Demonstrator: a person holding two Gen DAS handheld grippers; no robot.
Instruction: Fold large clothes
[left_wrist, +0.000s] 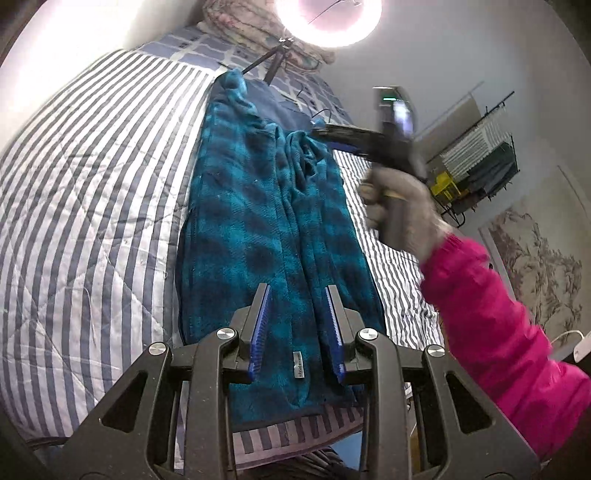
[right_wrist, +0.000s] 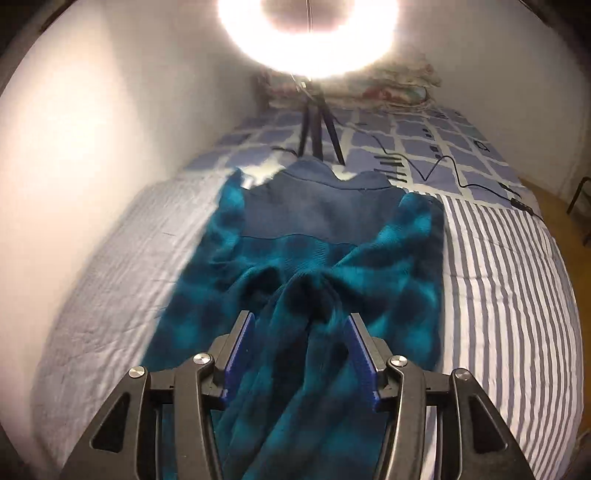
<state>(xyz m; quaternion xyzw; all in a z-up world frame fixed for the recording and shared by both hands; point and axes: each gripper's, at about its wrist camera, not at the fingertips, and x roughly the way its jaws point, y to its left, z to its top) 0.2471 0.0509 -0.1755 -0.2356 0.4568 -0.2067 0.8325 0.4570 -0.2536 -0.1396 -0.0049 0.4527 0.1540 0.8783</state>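
Note:
A teal and dark blue plaid fleece garment (left_wrist: 266, 221) lies lengthwise on the striped bed, its sides folded in toward the middle. My left gripper (left_wrist: 298, 291) is open, its blue pads on either side of the garment's near hem, above a small white label (left_wrist: 297, 365). In the left wrist view my right gripper (left_wrist: 325, 131), held by a gloved hand with a pink sleeve, hovers over the garment's far right part. In the right wrist view my right gripper (right_wrist: 301, 315) is open over a bunched sleeve (right_wrist: 310, 295) of the garment (right_wrist: 332, 229).
A blue-and-white striped quilt (left_wrist: 92, 184) covers the bed, with a checked blanket (right_wrist: 424, 140) beyond it. A ring light (right_wrist: 308, 33) on a black tripod (right_wrist: 317, 125) stands at the far end, its cable (right_wrist: 458, 173) trailing right. A white wall (right_wrist: 92, 129) runs along the left. A rack (left_wrist: 476, 147) stands beside the bed.

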